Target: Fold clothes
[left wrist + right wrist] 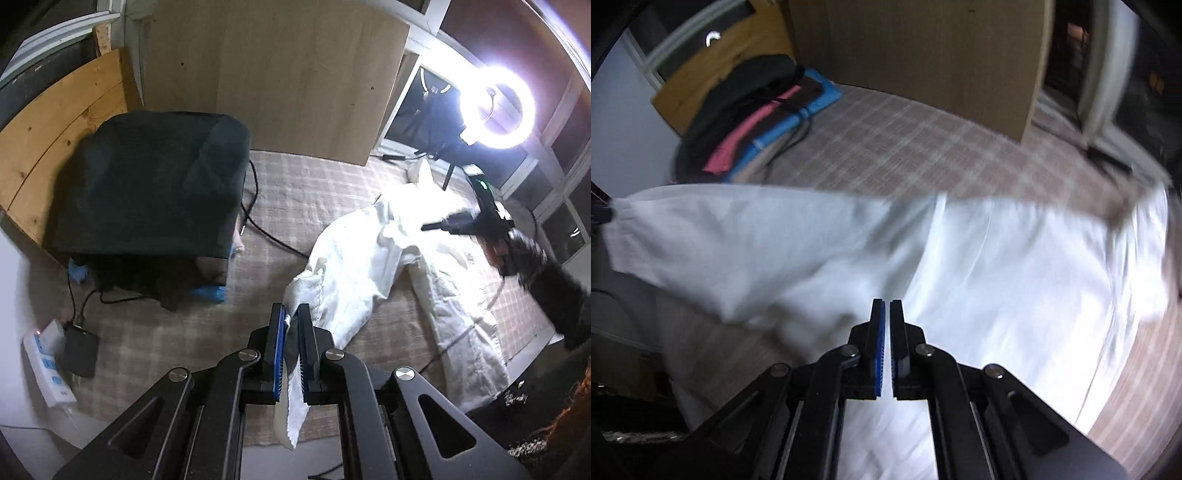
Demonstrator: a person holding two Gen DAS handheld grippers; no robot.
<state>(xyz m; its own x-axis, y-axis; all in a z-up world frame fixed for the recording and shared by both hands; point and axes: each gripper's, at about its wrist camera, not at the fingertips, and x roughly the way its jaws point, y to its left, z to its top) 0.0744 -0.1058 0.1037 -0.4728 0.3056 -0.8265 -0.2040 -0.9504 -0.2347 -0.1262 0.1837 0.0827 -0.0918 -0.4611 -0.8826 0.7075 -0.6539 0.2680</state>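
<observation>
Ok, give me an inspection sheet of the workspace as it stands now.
Surface: checked bedcover.
Job's things: white garment, crumpled, one end lifted.
Clutter: dark-covered box; folded stack.
Grippers: left gripper shut on the garment's edge; right gripper shut, nothing visible between the fingers.
Cables: black cable across the cover; power strip with charger.
Surroundings: ring light, wooden panel, windows.

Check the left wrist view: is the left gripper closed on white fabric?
Yes, the left gripper pinches a strip of the white garment between its blue pads.
</observation>
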